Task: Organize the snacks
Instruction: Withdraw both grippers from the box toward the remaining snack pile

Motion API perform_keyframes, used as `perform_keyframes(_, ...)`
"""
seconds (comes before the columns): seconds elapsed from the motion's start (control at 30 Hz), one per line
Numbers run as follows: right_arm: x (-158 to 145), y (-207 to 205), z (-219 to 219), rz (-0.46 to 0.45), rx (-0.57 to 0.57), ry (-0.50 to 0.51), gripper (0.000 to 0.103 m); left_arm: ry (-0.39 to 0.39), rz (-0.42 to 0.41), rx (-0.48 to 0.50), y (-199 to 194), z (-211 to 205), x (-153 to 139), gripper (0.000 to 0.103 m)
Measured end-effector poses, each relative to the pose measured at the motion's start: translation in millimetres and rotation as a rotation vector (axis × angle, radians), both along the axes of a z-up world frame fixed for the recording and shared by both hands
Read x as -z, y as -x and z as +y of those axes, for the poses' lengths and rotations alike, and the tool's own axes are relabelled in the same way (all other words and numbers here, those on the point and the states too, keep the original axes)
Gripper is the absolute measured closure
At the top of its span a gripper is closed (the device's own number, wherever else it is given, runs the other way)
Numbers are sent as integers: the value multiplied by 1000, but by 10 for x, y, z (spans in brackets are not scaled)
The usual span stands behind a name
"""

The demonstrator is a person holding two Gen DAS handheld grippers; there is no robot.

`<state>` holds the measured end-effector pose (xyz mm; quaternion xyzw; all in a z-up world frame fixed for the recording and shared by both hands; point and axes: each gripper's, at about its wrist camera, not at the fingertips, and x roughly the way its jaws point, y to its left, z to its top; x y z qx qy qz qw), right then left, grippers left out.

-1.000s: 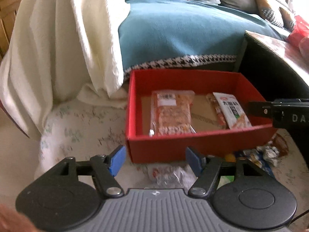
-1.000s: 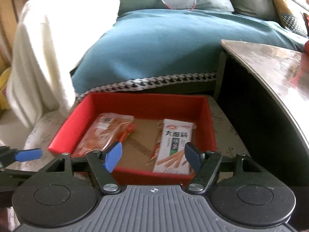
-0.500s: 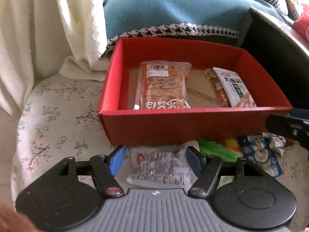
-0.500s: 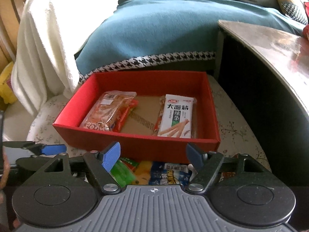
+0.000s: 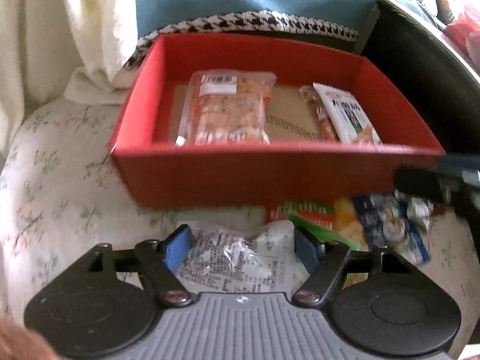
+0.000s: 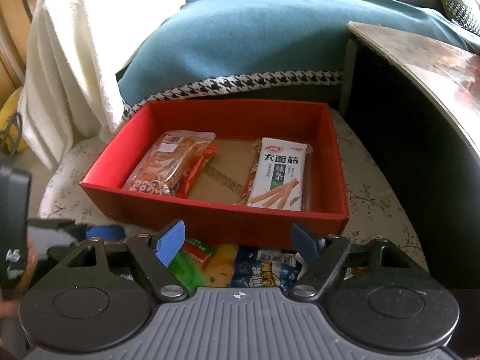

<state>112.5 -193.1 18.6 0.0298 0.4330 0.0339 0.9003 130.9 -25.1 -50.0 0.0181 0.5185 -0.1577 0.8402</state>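
Observation:
A red box (image 5: 240,177) (image 6: 210,216) sits on a floral cushion. Inside it lie an orange snack packet (image 5: 225,111) (image 6: 171,165) and a white packet with sticks printed on it (image 5: 348,114) (image 6: 279,174). Loose snacks lie in front of the box: a clear crinkled packet (image 5: 240,261), a green packet (image 5: 315,222) (image 6: 183,267) and a blue packet (image 5: 390,228) (image 6: 264,270). My left gripper (image 5: 243,244) hangs low over the clear packet, which lies between its opening jaws; the pads do not press it. My right gripper (image 6: 237,240) hovers above the green and blue packets, jaws opening, holding nothing.
The floral cushion (image 5: 60,180) carries everything. A white blanket (image 6: 69,45) hangs at the back left and a teal sofa throw (image 6: 255,39) lies behind the box. A dark table (image 6: 420,75) stands close on the right.
My left gripper sank and tipped down toward the loose snacks, so the clear packet now lies between its fingers. The right view tipped down, revealing the loose packets. Both jaws spread slightly.

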Motion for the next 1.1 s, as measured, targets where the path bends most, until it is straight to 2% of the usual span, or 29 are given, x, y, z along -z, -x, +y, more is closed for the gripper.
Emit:
perform_keyframes(0.23,-86,53,88,-11,-42,-26,20,2,36,-41,357,236,-97,39)
perform_keyframes(0.3,-101,71,87,-12,-46,-29,20,12,32,-56,420,315,-141,48)
perform_keyframes(0.33,-107,81,84,-12,-47,-29,20,14,25,-60,441,343,-176,49)
perform_keyframes(0.43,-99,83,79,-3,-48,-25,20,40,35,-86,486,463,-228,49)
perform_keyframes(0.6,-21,69,142,27,-59,-14,20,16,78,-114,457,529,-129,46)
perform_keyframes(0.77,12,55,186,41,-71,-12,19,66,91,-138,421,555,-151,44)
perform_keyframes(0.83,-3,54,183,38,-75,-18,18,63,53,-51,414,495,-249,44)
perform_keyframes(0.9,-18,71,169,34,-75,-24,17,20,-22,57,413,413,-390,42)
perform_keyframes(1.0,-23,111,129,32,-78,-23,17,-58,-97,286,382,320,-509,40)
perform_keyframes(1.1,17,116,70,46,-66,-21,17,-104,-73,450,351,342,-480,40)
